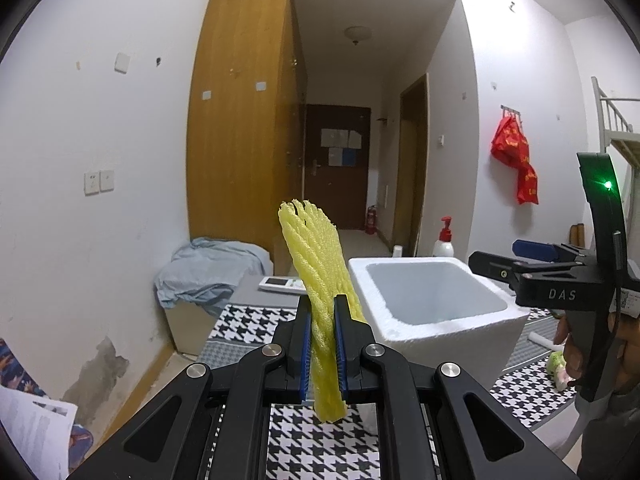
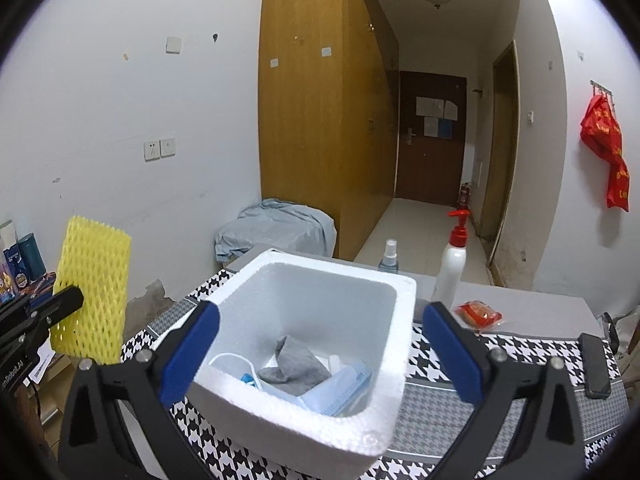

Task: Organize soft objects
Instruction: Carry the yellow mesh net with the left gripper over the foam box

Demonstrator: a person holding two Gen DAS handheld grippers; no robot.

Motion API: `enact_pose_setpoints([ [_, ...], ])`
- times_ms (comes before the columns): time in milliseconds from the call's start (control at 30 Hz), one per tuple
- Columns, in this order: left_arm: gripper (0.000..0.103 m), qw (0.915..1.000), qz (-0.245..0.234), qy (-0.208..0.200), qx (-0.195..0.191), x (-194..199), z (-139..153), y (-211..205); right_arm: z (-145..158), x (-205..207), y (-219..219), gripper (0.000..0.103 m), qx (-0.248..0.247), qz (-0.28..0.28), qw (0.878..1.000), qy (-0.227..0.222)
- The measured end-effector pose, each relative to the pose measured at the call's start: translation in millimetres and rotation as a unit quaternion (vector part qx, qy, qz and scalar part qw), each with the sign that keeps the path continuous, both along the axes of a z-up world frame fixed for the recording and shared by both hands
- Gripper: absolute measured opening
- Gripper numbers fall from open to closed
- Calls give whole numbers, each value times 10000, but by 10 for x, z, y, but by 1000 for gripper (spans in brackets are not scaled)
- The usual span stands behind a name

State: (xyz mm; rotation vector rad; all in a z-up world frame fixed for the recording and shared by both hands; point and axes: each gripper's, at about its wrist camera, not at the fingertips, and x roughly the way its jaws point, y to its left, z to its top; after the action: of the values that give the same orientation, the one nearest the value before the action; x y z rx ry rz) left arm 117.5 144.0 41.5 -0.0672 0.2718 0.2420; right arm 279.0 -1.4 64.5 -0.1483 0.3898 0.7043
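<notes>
My left gripper (image 1: pixel 323 308) is shut on a yellow foam net sleeve (image 1: pixel 316 248), which stands upright between the blue pads above the table. In the right wrist view the same net (image 2: pixel 94 288) hangs at the far left, held by the left gripper (image 2: pixel 60 300). A white foam box (image 2: pixel 280 432) sits on the table. It holds a grey sock (image 2: pixel 292 364) and a blue face mask (image 2: pixel 344 388). My right gripper (image 2: pixel 320 312) is open, its fingers standing wide on either side of the box, empty. The left wrist view shows the right gripper (image 1: pixel 496 256) just right of the box (image 1: pixel 452 340).
A houndstooth cloth (image 2: pixel 520 352) covers the table. Behind the box stand a pump bottle (image 2: pixel 450 272) and a spray bottle (image 2: pixel 389 258); a red packet (image 2: pixel 478 314) and a dark phone (image 2: pixel 596 364) lie to the right. A remote (image 1: pixel 282 283) lies at the far left edge.
</notes>
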Motion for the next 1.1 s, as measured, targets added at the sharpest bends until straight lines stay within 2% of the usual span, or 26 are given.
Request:
enact_pose_setpoints([
  [433, 11, 9993, -318, -111, 144, 137, 129, -147, 3, -59, -301, 103, 73, -253, 9997, -13],
  [1100, 11, 9955, -932, 91, 138, 668, 188, -367, -153, -75, -827, 103, 114, -835, 9964, 84],
])
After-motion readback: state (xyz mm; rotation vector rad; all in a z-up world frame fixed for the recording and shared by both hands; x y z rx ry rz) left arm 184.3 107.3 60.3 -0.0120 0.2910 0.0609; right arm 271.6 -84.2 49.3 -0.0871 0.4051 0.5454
